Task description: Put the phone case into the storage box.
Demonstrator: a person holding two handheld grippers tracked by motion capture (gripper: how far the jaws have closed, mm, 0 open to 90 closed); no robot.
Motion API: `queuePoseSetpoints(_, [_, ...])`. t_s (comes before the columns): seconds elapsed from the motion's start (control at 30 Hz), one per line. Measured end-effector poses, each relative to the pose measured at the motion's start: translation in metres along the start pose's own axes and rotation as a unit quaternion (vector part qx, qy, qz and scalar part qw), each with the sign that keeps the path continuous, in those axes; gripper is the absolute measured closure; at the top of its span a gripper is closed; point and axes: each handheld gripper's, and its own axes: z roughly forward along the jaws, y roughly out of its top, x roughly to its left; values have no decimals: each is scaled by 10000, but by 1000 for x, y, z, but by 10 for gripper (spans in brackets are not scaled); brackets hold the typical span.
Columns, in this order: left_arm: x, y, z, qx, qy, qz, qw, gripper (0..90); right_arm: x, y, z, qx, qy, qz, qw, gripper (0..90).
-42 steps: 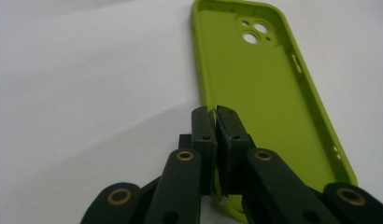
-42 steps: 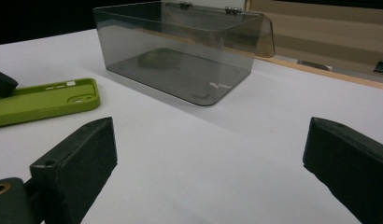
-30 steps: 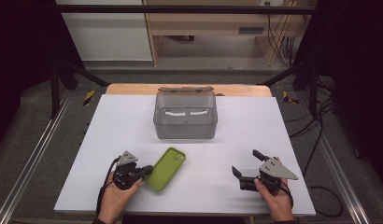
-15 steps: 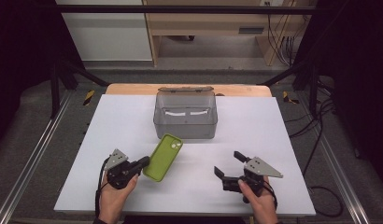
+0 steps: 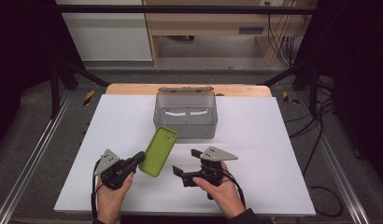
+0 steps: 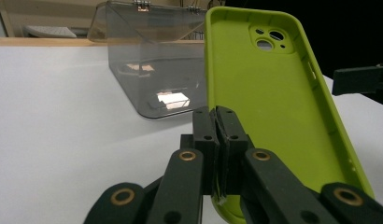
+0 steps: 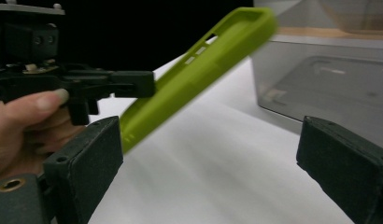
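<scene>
- The left gripper (image 5: 139, 158), held in the person's left hand (image 5: 110, 198) at about 7 o'clock on the white table (image 5: 255, 135), is clamping its jaws tight on the edge of a green phone case (image 5: 158, 151).
- In the left gripper view the two black jaws are sitting pressed together on the left rim of the green phone case (image 6: 273, 116), near its lower end, and the case is rising upright with its hollow inner side facing the camera and its camera cut-outs at the top.
- In the high view the case is leaning up and away from the left gripper toward 1 o'clock, its far end reaching close to the front wall of the grey box (image 5: 186, 116); whether the two are touching is not clear.
- The grey box is sitting at about 12 o'clock on the table, translucent, with its lid (image 5: 185, 88) tipped open at the back.
- The right gripper (image 5: 186, 163), held in the person's right hand (image 5: 222, 193) at about 6 o'clock, is holding its jaws spread wide with nothing between them.
- In the right gripper view the green phone case (image 7: 194, 70) is slanting up toward 2 o'clock, blurred, above the wide gap between the two black pads (image 7: 87, 158), and the left gripper (image 7: 110, 84) is showing at 10 o'clock with the left hand (image 7: 26, 130) below it.
- The grey box (image 7: 329, 84) is standing at 2 o'clock in that view, beyond the right pad.
</scene>
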Motion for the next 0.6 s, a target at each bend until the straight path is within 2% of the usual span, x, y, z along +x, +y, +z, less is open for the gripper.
queuePoseSetpoints(0.07, [0, 0, 0, -14, 4, 8, 10000, 882, 4, 5, 5, 96, 67, -31, 9999, 90])
queuePoseSetpoints(0.2, [0, 1, -2, -95, 22, 54, 9999, 882, 7, 10, 14, 224, 248, 65, 9994, 125])
queuePoseSetpoints(0.4, [-1, 1, -2, -104, 41, 103, 9999, 882, 4, 9, 22, 275, 509, 540, 9969, 169])
queuePoseSetpoints(0.6, [-2, 2, -3, -152, 65, 156, 9997, 882, 3, 10, 26, 295, 583, 734, 9952, 212])
